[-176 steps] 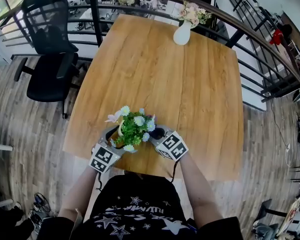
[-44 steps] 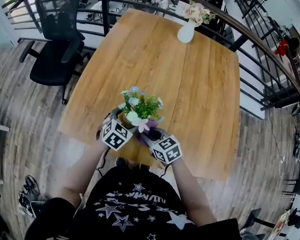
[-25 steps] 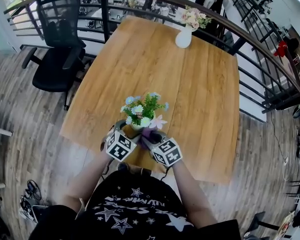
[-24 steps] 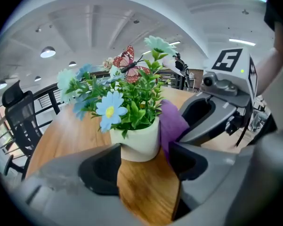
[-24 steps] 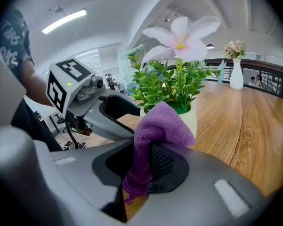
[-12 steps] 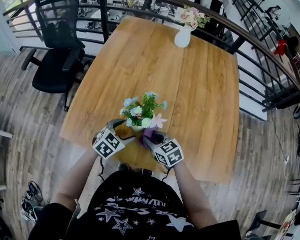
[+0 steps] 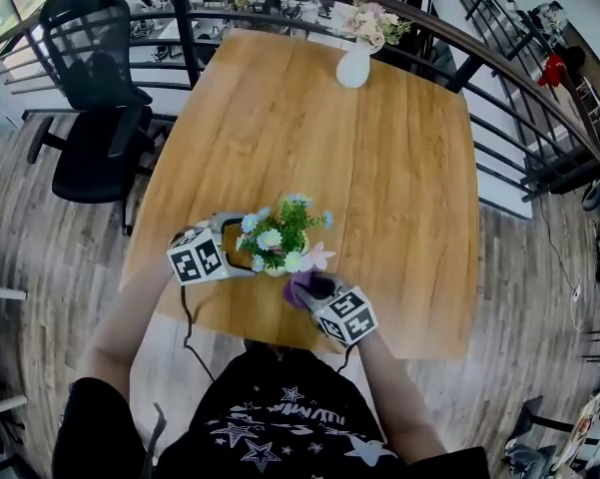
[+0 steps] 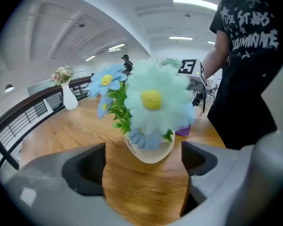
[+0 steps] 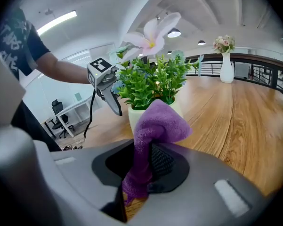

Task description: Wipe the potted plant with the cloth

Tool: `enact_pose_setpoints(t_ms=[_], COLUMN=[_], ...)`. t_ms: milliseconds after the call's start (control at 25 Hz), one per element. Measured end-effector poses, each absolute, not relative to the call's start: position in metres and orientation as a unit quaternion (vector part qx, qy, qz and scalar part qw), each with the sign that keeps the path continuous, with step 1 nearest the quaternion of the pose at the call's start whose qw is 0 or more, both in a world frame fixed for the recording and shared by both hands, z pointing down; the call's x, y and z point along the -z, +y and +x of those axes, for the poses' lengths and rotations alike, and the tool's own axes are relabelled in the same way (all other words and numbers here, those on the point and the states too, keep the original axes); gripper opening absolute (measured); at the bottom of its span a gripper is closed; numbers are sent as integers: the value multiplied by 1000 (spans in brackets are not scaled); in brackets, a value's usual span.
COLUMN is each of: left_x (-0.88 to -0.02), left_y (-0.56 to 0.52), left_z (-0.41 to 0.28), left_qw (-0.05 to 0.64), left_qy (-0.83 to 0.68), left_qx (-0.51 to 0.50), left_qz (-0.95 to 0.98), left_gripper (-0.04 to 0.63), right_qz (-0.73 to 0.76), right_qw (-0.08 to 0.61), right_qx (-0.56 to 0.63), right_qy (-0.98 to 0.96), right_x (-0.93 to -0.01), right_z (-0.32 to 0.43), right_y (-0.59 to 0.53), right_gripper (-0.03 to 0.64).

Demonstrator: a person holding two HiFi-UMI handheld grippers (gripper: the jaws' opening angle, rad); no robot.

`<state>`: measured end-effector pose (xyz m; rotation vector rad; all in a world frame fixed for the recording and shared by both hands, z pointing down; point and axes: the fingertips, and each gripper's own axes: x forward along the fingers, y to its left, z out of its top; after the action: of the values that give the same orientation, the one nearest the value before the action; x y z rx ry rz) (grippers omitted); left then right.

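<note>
Head view: potted plant stands upright on the bench, near its front edge, between the two tools. Purple cloth is bunched at the pot's near side; contact cannot be told. It is pinched tight in the right hand-held gripper. Left hand-held gripper is just beside the pot on the other side. Its jaws have just been opening and stand wide, with nothing between the pads; the pot sits beyond the tips. Judgement: wiping under way. Best to close the left on the pot wall first, as the pot looks light and near the edge. Then draw the cloth gently along the leaves, stem to tip, clear of the petals.
</note>
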<state>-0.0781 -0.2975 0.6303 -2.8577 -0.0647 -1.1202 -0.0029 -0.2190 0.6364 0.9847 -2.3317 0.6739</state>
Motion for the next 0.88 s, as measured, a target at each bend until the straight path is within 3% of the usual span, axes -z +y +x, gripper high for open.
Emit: enact_pose_setpoints(t_ms=[200,360,480,560,880], left_x=[-647,-646,-646,-647,-649], left_y=[-308,-304,-297,-293,-291], left_z=[-71,-54,-49,-46,-34], left_qw=[71,83,77,70,41], left_qy=[-106,-138,-156,-160,-97], left_qx=[419,402,400,401,388], left_qz=[-899,-901,-900,-900,-916], left_gripper=[511,511,497,438,430], right_qz=[378,385,391,398,419], right_qw=[246,243,240,237,242], right_qx=[-261,-270,-272,-273,-270], right_qy=[-853,-848,-846,-843,-833], right_x=[-642,-643,-642,-642,-646], right_z=[0,4,5,8,21], right_y=[-224,-224,-229,-233,-242], right_gripper=[81,81,81,81,81])
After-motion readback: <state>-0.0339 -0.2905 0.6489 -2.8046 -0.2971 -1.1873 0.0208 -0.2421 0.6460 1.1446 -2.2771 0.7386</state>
